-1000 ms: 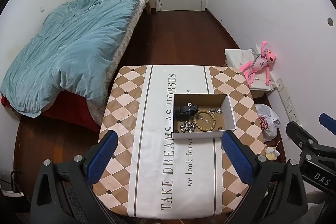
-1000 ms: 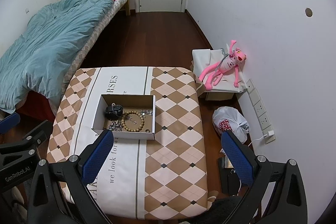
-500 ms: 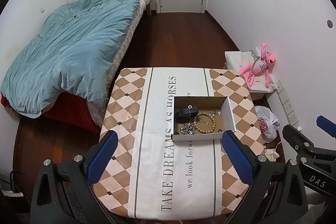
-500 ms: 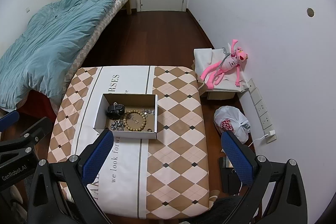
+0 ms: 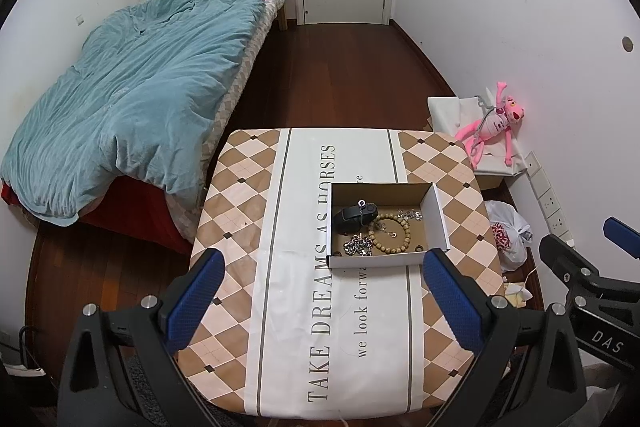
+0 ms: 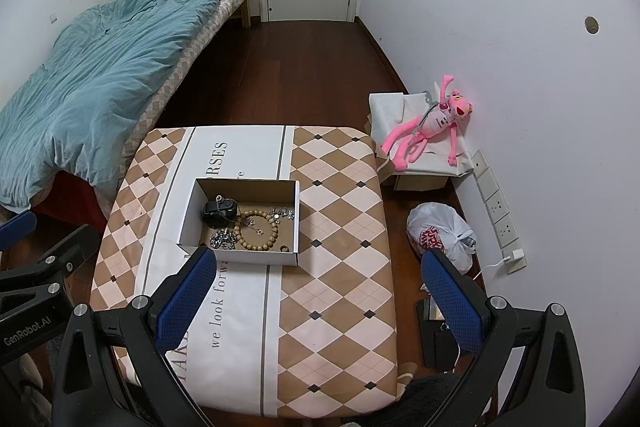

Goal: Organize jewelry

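Observation:
A shallow cardboard box (image 5: 437, 211) (image 6: 188, 211) sits on the checkered table. Inside lie a wooden bead bracelet (image 5: 402, 245) (image 6: 264, 245), a black watch-like item (image 5: 354, 215) (image 6: 219, 209), a silver chain (image 5: 358, 245) (image 6: 222, 239) and small silver pieces (image 5: 410, 214) (image 6: 282, 213). My left gripper (image 5: 324, 303) is open and empty, held high above the table's near side. My right gripper (image 6: 316, 303) is open and empty, also high, to the right of the box. Each gripper shows at the edge of the other's view.
The table (image 5: 280, 267) (image 6: 340, 267) wears a patterned cloth with printed words. A bed with a blue duvet (image 5: 128, 95) stands left. A pink plush toy (image 6: 430, 125) lies on a white box by the right wall. A plastic bag (image 6: 440, 237) lies on the floor.
Both grippers have risen and drawn back slightly, so the table and box look a little smaller. Nothing in the box has moved.

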{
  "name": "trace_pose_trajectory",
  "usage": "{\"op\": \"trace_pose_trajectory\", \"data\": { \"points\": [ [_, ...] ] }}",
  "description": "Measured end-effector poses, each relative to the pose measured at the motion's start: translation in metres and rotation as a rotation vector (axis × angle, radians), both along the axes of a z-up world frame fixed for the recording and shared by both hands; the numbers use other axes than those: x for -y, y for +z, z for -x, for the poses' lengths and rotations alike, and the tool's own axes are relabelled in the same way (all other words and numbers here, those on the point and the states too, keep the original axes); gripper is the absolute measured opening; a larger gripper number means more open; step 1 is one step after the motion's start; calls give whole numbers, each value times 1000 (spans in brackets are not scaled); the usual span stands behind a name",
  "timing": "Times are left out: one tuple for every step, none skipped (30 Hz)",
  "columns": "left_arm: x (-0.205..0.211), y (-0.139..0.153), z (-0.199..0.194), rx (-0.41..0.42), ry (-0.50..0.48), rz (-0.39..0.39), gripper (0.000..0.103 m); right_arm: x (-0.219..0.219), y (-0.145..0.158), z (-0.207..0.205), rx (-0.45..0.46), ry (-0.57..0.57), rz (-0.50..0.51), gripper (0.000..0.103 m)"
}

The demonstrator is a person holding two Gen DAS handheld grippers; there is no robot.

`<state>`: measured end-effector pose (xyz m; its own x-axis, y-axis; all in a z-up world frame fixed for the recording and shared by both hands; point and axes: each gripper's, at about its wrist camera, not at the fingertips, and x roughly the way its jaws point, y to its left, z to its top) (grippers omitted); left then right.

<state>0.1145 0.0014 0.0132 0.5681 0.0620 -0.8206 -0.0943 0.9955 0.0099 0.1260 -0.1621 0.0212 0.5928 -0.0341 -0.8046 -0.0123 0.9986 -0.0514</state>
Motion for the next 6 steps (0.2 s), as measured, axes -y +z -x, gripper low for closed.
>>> {"op": "trace_pose_trajectory", "data": {
  "points": [
    [0, 0, 0, 0, -4, 7, 101, 0, 0, 0, 0, 0, 1, 103],
    [0, 0, 1, 3, -10, 14, 101, 0, 0, -1, 0, 0, 1, 103],
    [0, 1, 1, 6, -13, 18, 101, 0, 0, 0, 0, 0, 1, 103],
    [1, 2, 2, 12, -12, 17, 101, -1, 0, 0, 0, 1, 2, 103],
    [1, 2, 2, 12, -14, 14, 101, 0, 0, -1, 0, 0, 2, 103],
    [1, 2, 2, 12, -17, 14, 101, 0, 0, 0, 1, -1, 2, 103]
  ]
}}
